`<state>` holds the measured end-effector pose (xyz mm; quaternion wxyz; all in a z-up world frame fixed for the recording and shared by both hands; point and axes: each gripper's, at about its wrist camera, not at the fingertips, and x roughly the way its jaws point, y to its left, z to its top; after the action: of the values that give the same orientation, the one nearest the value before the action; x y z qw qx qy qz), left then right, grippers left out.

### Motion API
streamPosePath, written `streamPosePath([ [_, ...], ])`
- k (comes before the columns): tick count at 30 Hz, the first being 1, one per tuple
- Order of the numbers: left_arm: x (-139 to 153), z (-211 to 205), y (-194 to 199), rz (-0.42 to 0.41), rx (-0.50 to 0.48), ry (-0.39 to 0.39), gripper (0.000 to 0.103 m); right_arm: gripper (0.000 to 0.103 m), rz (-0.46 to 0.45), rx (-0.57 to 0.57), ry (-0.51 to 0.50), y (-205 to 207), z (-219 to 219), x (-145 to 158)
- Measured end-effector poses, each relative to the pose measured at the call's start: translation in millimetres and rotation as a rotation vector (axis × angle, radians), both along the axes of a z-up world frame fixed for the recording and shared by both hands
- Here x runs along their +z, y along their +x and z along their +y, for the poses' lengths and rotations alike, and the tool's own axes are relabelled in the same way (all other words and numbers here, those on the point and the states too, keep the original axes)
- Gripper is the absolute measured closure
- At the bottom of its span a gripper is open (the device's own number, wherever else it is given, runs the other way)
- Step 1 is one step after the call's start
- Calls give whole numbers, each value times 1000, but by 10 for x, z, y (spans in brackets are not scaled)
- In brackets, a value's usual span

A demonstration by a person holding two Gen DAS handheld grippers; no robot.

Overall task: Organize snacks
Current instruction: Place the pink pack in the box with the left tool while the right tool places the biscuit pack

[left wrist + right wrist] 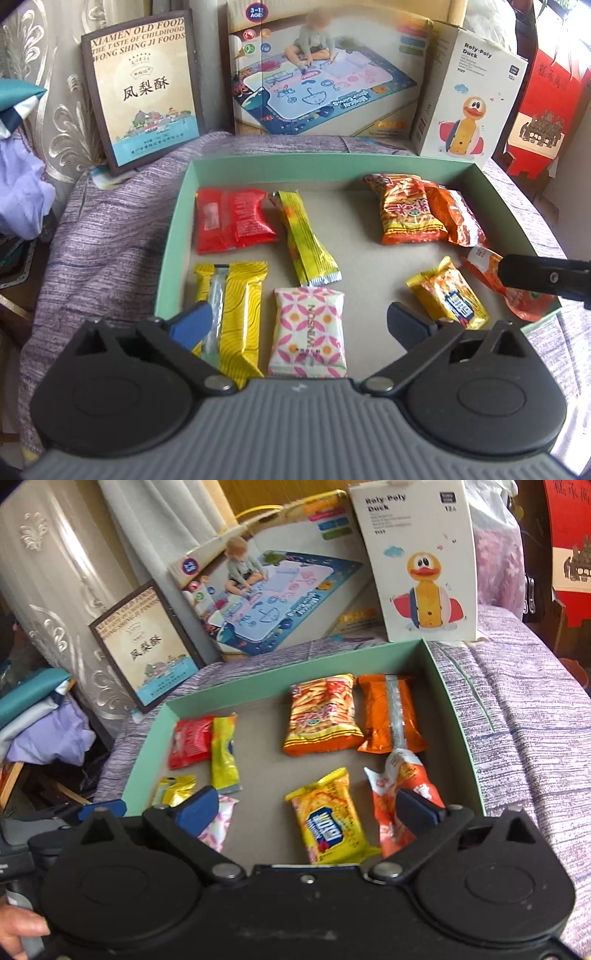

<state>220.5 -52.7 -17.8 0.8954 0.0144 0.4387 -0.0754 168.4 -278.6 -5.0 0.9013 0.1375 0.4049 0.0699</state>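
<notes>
Both grippers hover over the near edge of a shallow mint-green cardboard tray with a grey floor, sitting on a purple woven cloth. The left gripper has its jaws spread wide and holds nothing; between its blue-padded fingers lies a white packet patterned with pink and orange petals, flat on the tray floor. Just left of that sits a yellow wavy-striped wrapper with a clear seam, partly under the left finger. Further back on the left side rest a glossy red foil pouch and a slim yellow stick sachet, side by side and just touching at the top. On the right side, an orange bag printed with fries overlaps a plain orange foil bag beside it. The right gripper is also wide open and empty, and below it lies a yellow cracker packet with a blue logo, with a long orange-and-white pouch just to its right, under the right finger. In the left wrist view that gripper's black tip pokes in over the orange-and-white pouch. Propped behind the tray stand a brown-framed pastry box with Chinese lettering, a child's doodle-mat box and a white Roly-Poly Duck carton.
</notes>
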Motion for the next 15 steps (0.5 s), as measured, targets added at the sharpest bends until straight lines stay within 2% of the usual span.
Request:
streamPosePath([
  [10, 220, 120, -425, -32, -14, -18, 0, 0, -27, 7, -6, -475, 28, 194],
  [15, 171, 255, -692, -23, -12, -1, 0, 0, -12, 6, 12, -719, -7, 163],
])
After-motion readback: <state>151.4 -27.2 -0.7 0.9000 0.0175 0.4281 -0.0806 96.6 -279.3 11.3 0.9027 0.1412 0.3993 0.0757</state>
